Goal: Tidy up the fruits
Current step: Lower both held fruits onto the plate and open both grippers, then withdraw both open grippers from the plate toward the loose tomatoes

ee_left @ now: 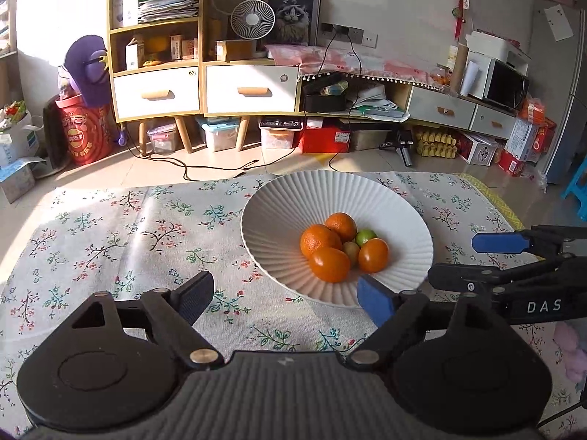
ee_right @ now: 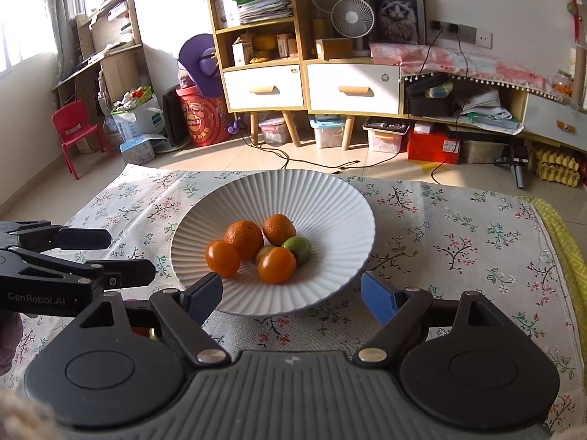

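A white ribbed bowl (ee_left: 279,216) (ee_right: 330,205) stands on the floral tablecloth. It holds several orange fruits (ee_left: 319,241) (ee_right: 244,238), a green lime (ee_left: 367,236) (ee_right: 299,248) and a small yellowish fruit (ee_left: 351,250) among them. My left gripper (ee_left: 286,299) is open and empty, low over the cloth at the bowl's near left rim. My right gripper (ee_right: 291,295) is open and empty at the bowl's near rim. Each gripper shows in the other's view, the right one (ee_left: 469,258) beside the bowl's right edge, the left one (ee_right: 124,253) beside its left edge.
The floral cloth (ee_left: 128,227) (ee_right: 458,242) covers a low table. Beyond its far edge are the tiled floor with cables (ee_left: 220,167), wooden cabinets with drawers (ee_left: 157,91), storage boxes and a fan (ee_left: 252,19). A red child's chair (ee_right: 75,132) stands far left.
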Available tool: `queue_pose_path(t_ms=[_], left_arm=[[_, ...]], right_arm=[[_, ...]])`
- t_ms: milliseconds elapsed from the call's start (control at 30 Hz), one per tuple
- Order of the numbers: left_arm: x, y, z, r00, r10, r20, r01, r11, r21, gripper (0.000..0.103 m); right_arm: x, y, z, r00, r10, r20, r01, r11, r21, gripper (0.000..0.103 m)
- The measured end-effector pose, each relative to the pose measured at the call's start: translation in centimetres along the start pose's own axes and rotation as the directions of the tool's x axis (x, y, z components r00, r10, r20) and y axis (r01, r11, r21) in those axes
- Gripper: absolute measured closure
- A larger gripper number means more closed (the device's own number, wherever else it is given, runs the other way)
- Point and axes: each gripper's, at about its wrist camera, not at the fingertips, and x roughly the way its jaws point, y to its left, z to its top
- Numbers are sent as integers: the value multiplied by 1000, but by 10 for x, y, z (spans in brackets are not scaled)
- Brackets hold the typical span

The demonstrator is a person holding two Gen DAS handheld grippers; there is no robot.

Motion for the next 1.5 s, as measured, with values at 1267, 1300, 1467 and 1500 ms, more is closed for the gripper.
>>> queue_pose_path(t_ms=[1267, 1300, 1467, 1500], left_arm=[[11, 31, -61, 998, 42, -52, -39, 998, 59, 9], [12, 32, -62, 998, 36, -54, -33, 998, 53, 10], [14, 34, -62, 998, 4, -60, -3, 1000, 21, 23], [14, 35, -61, 998, -6, -62, 6, 1000, 11, 25]], right_arm=[[16, 46, -52, 993, 84, -83, -90, 993, -75, 10], [16, 47, -53, 992, 89, -85, -96, 992, -77, 11], [17, 59, -59, 989, 102, -103, -115, 985, -133, 19], [17, 63, -59, 990, 97, -100, -112, 982, -154, 21]])
